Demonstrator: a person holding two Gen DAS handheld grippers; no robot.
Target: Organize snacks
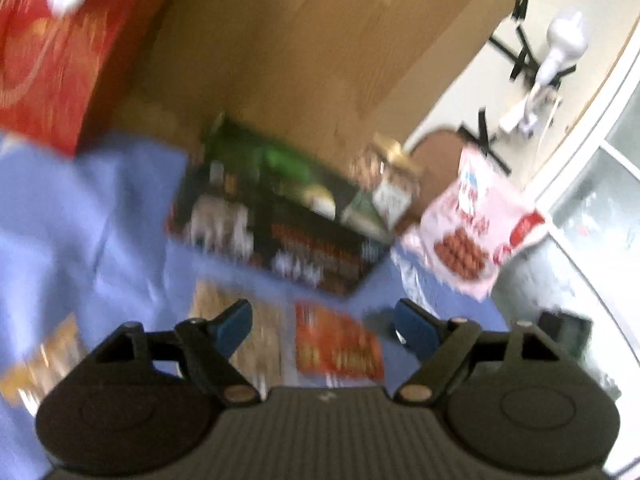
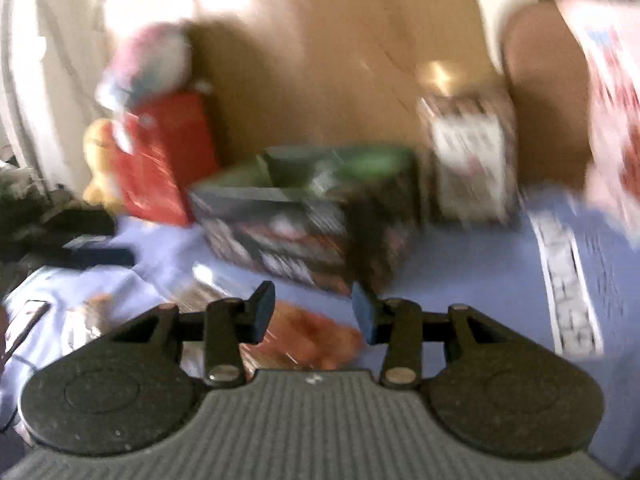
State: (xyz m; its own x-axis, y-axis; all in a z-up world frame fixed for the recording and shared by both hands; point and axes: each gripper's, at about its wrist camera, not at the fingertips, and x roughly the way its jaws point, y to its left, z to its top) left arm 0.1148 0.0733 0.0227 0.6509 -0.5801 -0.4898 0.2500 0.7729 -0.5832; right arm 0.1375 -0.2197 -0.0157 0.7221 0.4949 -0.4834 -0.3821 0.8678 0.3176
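Note:
Both views are motion-blurred. My left gripper [image 1: 322, 312] hangs open and wide over a blue cloth [image 1: 80, 220], nothing between its fingers. Just under it lie an orange-red snack packet [image 1: 336, 340] and a beige packet [image 1: 260, 340]. Beyond stand a black open snack box [image 1: 276, 216] with green inside, a gold-topped brown pouch [image 1: 394, 184] and a pink-white bag [image 1: 472, 232]. My right gripper [image 2: 313, 292] is partly open above an orange packet [image 2: 316, 336] lying on the cloth; the pads do not press it. The black box [image 2: 304, 208] and the pouch [image 2: 472, 152] stand ahead of it.
A big red box [image 1: 60, 52] rises at the far left, with a brown cardboard wall [image 1: 300, 40] behind the snacks. In the right wrist view a red bag [image 2: 160, 152] and a yellow plush toy [image 2: 100, 160] stand at the left, dark items [image 2: 92, 248] below them, a white strip packet [image 2: 568, 280] at the right.

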